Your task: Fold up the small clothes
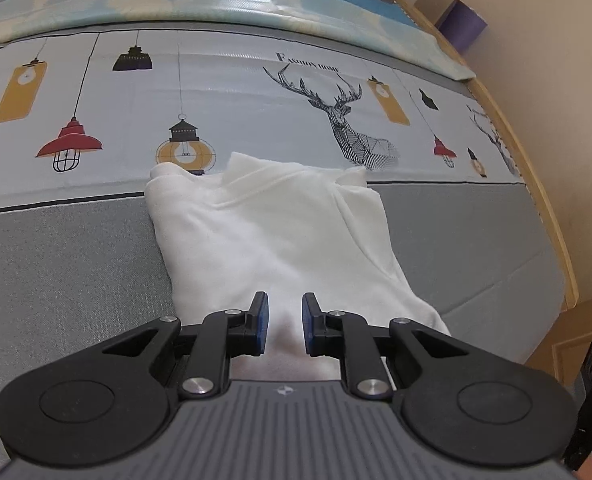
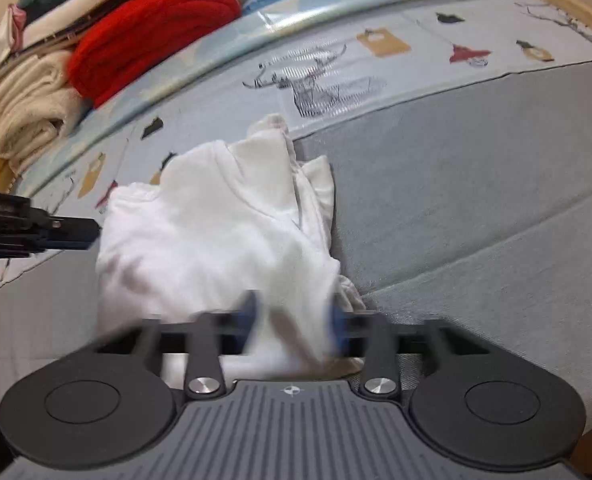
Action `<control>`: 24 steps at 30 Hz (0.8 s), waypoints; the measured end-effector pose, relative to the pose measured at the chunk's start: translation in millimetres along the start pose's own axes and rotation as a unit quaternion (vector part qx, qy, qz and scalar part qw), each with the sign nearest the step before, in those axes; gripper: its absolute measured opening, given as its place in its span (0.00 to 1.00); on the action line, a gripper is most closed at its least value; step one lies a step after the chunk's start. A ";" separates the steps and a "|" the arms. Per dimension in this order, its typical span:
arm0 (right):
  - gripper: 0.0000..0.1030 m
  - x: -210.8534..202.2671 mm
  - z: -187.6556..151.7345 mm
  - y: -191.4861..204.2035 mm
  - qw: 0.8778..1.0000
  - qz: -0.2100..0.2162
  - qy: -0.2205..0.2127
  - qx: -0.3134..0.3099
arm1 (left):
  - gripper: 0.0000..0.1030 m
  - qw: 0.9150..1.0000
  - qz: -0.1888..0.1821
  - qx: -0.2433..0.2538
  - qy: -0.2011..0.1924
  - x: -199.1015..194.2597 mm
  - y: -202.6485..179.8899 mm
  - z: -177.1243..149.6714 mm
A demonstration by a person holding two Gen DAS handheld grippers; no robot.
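Both grippers hover over a folded white garment (image 1: 271,232) on the bed (image 1: 67,264). Left gripper (image 1: 284,326) stands narrowly parted, gripping nothing. Right gripper (image 2: 293,326) is blurred; its grip cannot be told.

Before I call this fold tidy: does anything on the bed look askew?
Yes. The white garment lies crooked on the grey bedcover, its far edge bunched into uneven peaks, with loose layers spilling along its right side.

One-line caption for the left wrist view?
Left gripper, jaws slightly apart, poised over the near edge of a partly folded white garment on a lamp-and-deer printed bed cover.
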State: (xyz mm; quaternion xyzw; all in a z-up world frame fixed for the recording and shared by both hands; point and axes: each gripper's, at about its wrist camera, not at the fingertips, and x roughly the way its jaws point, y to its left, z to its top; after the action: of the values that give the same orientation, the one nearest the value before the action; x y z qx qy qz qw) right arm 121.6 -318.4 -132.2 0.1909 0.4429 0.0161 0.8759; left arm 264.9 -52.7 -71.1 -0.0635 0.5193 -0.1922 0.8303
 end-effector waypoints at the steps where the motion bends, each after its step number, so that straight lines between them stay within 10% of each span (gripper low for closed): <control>1: 0.05 -0.2 -0.2 2.0 1.000 -0.011 -0.003 -0.003 | 0.18 1.000 -0.001 0.001 -0.002 -0.5 -0.5 0.3; 13: 0.06 -3.4 4.5 -10.0 0.996 -0.053 0.063 0.022 | 0.17 0.999 0.003 0.030 0.035 14.0 -8.2 -4.7; 24: 0.41 -17.1 105.9 2.4 0.996 0.042 -0.066 -0.050 | 0.17 0.990 0.042 0.081 0.109 52.6 -6.8 -21.0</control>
State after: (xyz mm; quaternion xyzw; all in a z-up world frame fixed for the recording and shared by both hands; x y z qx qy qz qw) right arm 194.3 -353.4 -61.5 0.1659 0.3743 0.0629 0.9102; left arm 264.9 -77.2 -122.7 0.0470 0.5916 -0.2043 0.7785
